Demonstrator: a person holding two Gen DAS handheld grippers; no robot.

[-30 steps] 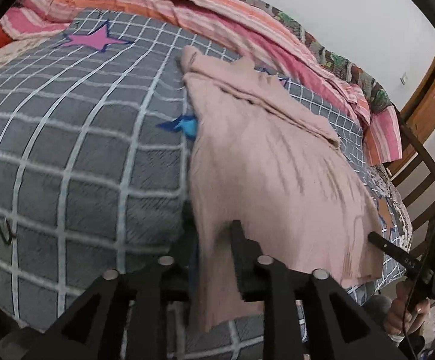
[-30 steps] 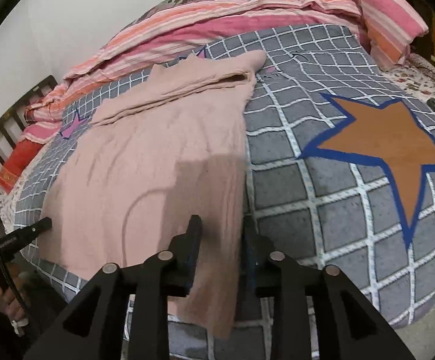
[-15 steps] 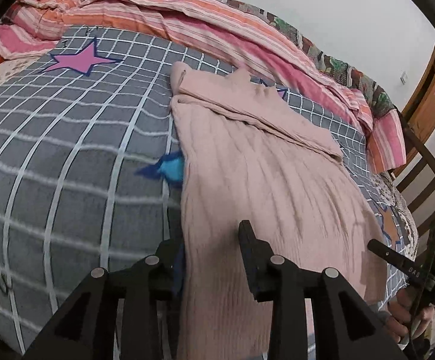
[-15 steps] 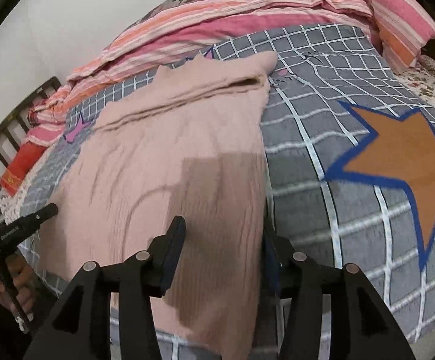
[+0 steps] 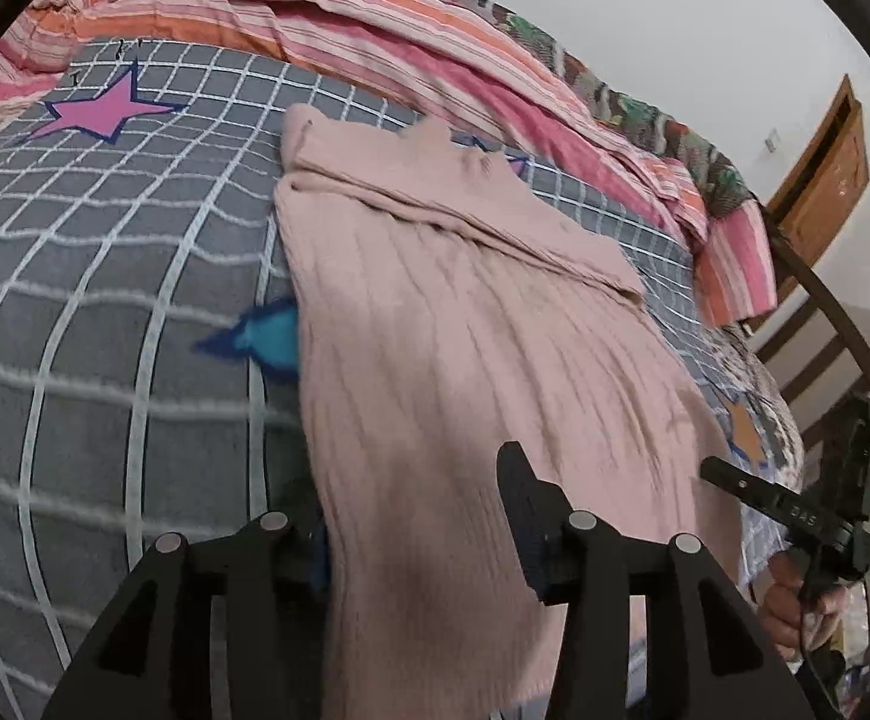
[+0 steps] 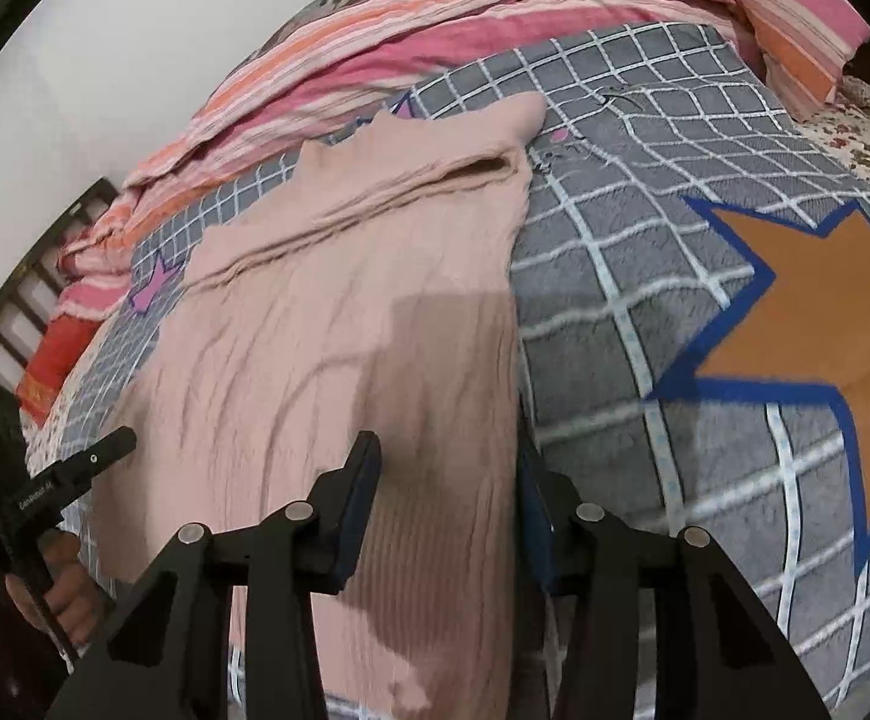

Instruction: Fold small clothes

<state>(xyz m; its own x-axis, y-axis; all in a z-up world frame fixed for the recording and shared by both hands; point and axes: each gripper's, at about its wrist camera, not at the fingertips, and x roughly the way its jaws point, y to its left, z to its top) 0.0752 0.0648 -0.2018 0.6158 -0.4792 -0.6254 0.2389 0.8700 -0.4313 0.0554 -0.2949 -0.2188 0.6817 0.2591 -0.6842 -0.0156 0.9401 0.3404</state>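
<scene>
Grey checked star-print bedspread (image 5: 105,312) carries the ribbed pink knit top (image 5: 465,330), lying flat to the near edge. Left gripper (image 5: 417,516) opening, right gripper (image 6: 447,492) closing slightly; both have let go of the hem corners they pinched a second ago, so this lay-out step looks finished.

A sweater (image 5: 465,360) lies on the bed's quilt (image 5: 105,300); crumpled bedding (image 5: 405,42) at twelve o'clock, chair (image 5: 825,312) at three.

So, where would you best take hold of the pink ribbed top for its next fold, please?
By its near hem, a corner per gripper, from the bed's near edge. The pink top lies flat, its far end already folded over, and only the hem hangs free. The left gripper, jaws opening, and the right gripper, jaws closing, each straddle a side edge.
</scene>
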